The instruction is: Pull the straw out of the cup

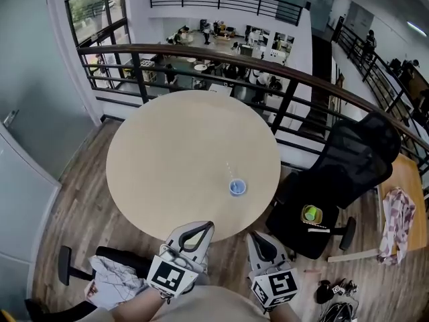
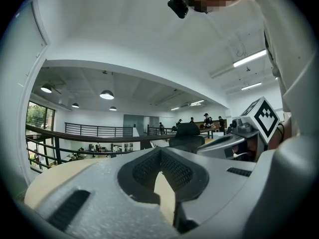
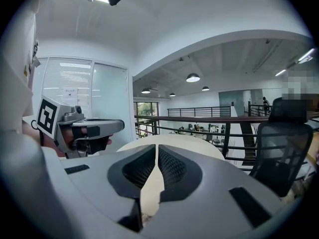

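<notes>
A small blue cup point(image 1: 237, 187) stands on the round beige table point(image 1: 181, 146), toward its near right side. A thin clear straw point(image 1: 230, 172) rises from the cup and leans up-left. Both grippers hover at the table's near edge, short of the cup. My left gripper point(image 1: 209, 225) is shut and empty, its jaw tips meeting. My right gripper point(image 1: 252, 235) is also shut and empty, just below the cup. The cup does not show in either gripper view; the left gripper point(image 2: 160, 150) and right gripper point(image 3: 157, 146) show closed tips over the tabletop.
A black office chair point(image 1: 342, 173) stands right of the table, a yellow-green object point(image 1: 311, 214) on its seat. A dark railing point(image 1: 268, 72) curves behind the table. A chair with cloth point(image 1: 117, 280) is at lower left. A wooden desk point(image 1: 409, 180) sits far right.
</notes>
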### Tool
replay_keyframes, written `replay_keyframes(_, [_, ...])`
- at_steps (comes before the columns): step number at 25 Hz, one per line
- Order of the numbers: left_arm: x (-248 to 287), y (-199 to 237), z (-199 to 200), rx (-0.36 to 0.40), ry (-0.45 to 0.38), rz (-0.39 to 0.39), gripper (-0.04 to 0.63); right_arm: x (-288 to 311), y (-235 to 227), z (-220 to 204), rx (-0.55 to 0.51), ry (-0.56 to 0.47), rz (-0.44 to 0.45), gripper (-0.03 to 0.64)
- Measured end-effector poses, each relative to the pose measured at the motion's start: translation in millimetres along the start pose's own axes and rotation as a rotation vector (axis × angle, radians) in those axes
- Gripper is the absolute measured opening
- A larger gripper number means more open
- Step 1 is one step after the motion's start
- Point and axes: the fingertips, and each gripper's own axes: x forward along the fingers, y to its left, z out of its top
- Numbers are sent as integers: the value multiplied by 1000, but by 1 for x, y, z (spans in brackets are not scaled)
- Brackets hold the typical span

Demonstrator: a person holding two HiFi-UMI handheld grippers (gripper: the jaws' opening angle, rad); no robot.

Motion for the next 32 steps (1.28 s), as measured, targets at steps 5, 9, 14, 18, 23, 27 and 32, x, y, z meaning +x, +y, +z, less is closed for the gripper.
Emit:
replay_keyframes(5, [9,31,-1,-3,-1,-7,14,33,1,10,-8,-3,-4,28])
replay_keyframes(9, [14,51,-4,-7,2,-11,14,52,-1,16,-6,-10,-17,28])
replay_keyframes(14, [21,65,-8,-4,12,-21,14,66,-1,21,-17,-15,-18,28])
replay_keyframes(18, [25,67,-6,-8,10,-14,14,70,-3,19,-7,-2,-8,28])
replay_keyframes(23, [30,65,-9,-18,32,12,14,69,-11,18,0,-7,10,28])
replay_keyframes(27, [40,59,-7,-17,35,35,14,64,-28,19,5,-14,11,28])
replay_keyframes(32, [51,49,-9,-19,47,48,14,55,-52,23,27,-50,-2,28])
